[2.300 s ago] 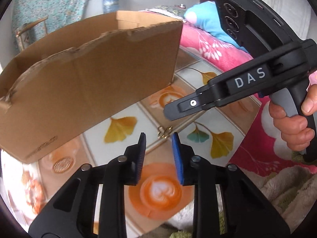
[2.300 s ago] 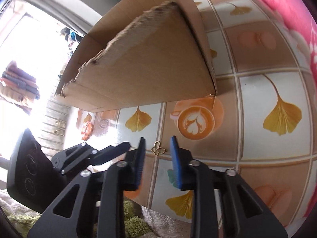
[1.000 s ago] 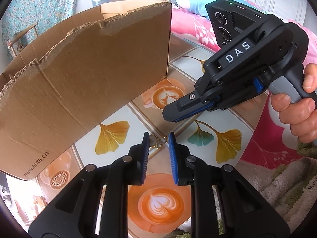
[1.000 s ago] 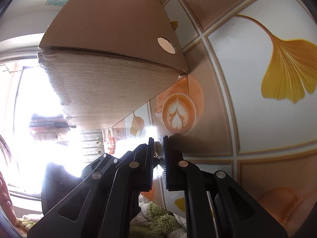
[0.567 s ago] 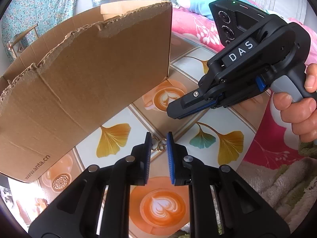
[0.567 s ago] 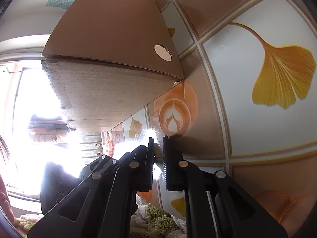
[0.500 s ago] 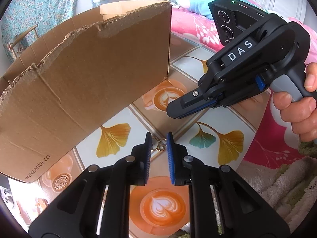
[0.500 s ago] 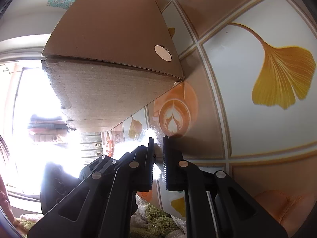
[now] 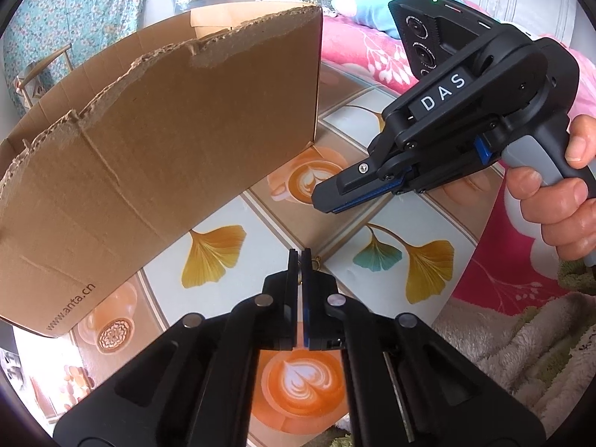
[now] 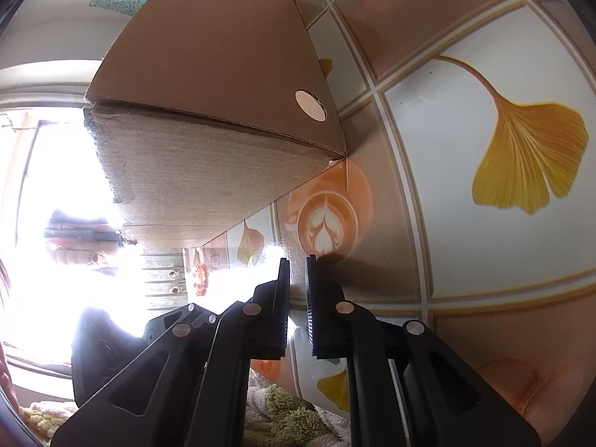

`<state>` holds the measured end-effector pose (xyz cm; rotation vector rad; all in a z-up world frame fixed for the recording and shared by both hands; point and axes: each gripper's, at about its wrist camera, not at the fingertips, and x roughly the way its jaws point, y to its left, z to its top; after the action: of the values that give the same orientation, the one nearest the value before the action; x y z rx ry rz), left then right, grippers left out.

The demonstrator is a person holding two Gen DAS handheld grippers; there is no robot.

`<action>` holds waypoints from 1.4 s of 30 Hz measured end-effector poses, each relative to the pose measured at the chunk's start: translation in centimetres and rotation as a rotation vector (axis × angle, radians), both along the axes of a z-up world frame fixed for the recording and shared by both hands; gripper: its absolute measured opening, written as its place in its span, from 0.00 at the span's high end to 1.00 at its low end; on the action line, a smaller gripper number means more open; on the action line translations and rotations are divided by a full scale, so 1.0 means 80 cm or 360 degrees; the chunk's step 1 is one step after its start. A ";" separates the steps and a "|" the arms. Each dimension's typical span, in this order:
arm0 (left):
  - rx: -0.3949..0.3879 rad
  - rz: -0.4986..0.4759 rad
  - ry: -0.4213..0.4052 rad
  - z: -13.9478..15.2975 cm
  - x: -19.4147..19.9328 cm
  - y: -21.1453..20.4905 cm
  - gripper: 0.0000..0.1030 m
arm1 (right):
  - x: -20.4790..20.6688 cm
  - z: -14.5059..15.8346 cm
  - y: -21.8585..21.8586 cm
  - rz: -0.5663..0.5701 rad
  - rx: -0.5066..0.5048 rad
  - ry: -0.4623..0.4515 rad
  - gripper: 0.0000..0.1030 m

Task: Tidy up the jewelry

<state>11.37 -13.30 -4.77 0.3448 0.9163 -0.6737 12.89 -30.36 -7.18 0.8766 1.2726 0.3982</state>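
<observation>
A small gold charm (image 9: 317,260) lies on the patterned tablecloth (image 9: 260,219); only a sliver of it shows beside my left fingertips. My left gripper (image 9: 299,251) points down at it with the jaws pressed together on the charm. Above and to the right, my right gripper (image 9: 324,201) hangs over the cloth, held by a hand (image 9: 558,201). In its own view the right gripper (image 10: 297,259) shows only a thin slit between the jaws, and nothing is in it. A torn cardboard box (image 9: 160,141) stands open-topped just behind the charm.
The box (image 10: 223,74) has a round hole in its side wall and fills the left of the cloth. A pink flowered blanket (image 9: 372,52) lies behind, and a fluffy towel (image 9: 521,354) covers the near right edge. Glare whitens the left of the right wrist view.
My left jaws have closed from a narrow gap around the charm to fully together. The right gripper has barely shifted and keeps its jaws the same.
</observation>
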 end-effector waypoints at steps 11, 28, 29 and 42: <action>-0.0005 -0.0009 0.0002 0.007 -0.017 0.022 0.82 | -0.003 0.013 0.028 0.0058 0.0022 -0.0015 0.91; -0.0059 -0.0009 0.0035 -0.004 -0.015 0.035 0.82 | 0.007 -0.004 0.066 -0.0021 0.0140 0.0244 0.62; -0.0058 -0.0010 0.0033 -0.004 -0.016 0.031 0.82 | 0.008 0.000 0.068 -0.0020 0.0110 0.0241 0.59; -0.0077 -0.0020 0.0017 -0.007 -0.024 0.028 0.83 | 0.013 -0.004 0.085 -0.0033 0.0078 0.0301 0.57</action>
<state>9.47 -11.05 -5.36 0.3042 0.9074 -0.7086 13.97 -23.56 -7.46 0.9863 1.4311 0.3371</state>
